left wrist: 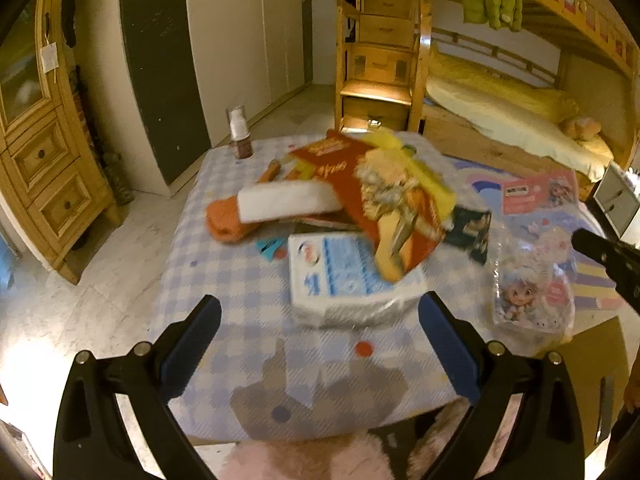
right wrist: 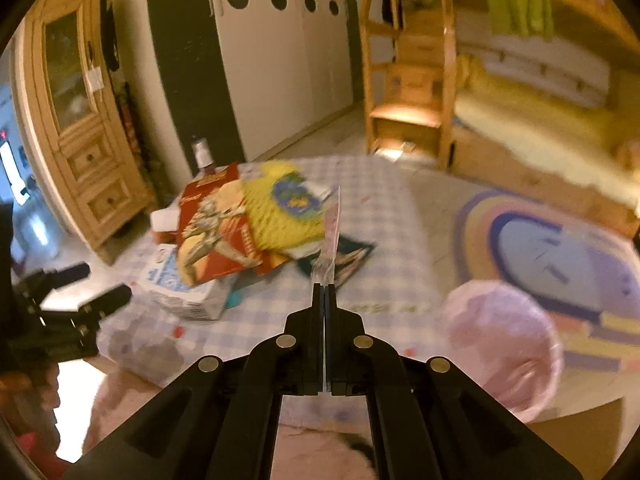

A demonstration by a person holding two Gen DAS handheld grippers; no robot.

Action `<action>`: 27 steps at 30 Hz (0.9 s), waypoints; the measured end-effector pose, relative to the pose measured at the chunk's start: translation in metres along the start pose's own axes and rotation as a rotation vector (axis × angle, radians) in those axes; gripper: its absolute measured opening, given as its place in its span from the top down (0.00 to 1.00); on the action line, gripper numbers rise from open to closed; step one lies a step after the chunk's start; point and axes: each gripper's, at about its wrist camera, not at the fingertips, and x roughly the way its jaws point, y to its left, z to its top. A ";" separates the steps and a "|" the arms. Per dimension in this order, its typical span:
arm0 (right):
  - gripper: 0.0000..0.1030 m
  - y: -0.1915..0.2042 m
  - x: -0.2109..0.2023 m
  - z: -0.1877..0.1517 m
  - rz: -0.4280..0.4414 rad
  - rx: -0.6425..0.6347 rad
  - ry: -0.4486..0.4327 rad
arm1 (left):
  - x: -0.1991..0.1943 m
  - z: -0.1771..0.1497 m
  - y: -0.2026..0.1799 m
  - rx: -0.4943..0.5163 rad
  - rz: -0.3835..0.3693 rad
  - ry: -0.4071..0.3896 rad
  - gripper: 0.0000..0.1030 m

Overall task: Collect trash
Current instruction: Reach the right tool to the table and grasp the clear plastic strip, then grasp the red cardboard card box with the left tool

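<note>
Leftmost, the left gripper (left wrist: 320,340) hangs over the checked cloth of the counter (left wrist: 224,280), its jaws spread wide and holding nothing. Just ahead of them, between the blue pads (left wrist: 192,344), lies a white and blue tissue pack (left wrist: 344,276). Beyond it sits a heap of trash: a red snack bag (left wrist: 384,200) draped over a white foam strip (left wrist: 288,200) and an orange sponge (left wrist: 228,224), with a yellow bag (right wrist: 280,208) under the red one. A small bottle (left wrist: 239,132) stands at the far left corner. To the right of these jaws rests a clear packet with a cartoon figure (left wrist: 532,284).

Further right, the right gripper (right wrist: 323,292) has its jaws pressed together on a thin clear wrapper (right wrist: 332,232), which stands up edge-on from the tips, over the cloth. To the right of these jaws is a pink-lined bin (right wrist: 504,344), apart from them.
</note>
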 end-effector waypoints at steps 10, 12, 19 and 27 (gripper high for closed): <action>1.00 -0.013 0.014 0.006 -0.036 -0.012 0.004 | 0.046 0.030 -0.022 -0.011 -0.094 0.074 0.46; 1.00 -0.015 0.017 0.006 -0.038 -0.013 0.008 | 0.055 0.032 -0.025 -0.017 -0.111 0.094 0.46; 1.00 -0.016 0.020 0.003 -0.029 -0.010 0.025 | 0.072 0.037 -0.029 -0.061 -0.166 0.116 0.51; 1.00 -0.015 0.009 -0.001 0.004 0.001 0.015 | 0.056 0.040 -0.030 -0.067 -0.200 0.078 0.86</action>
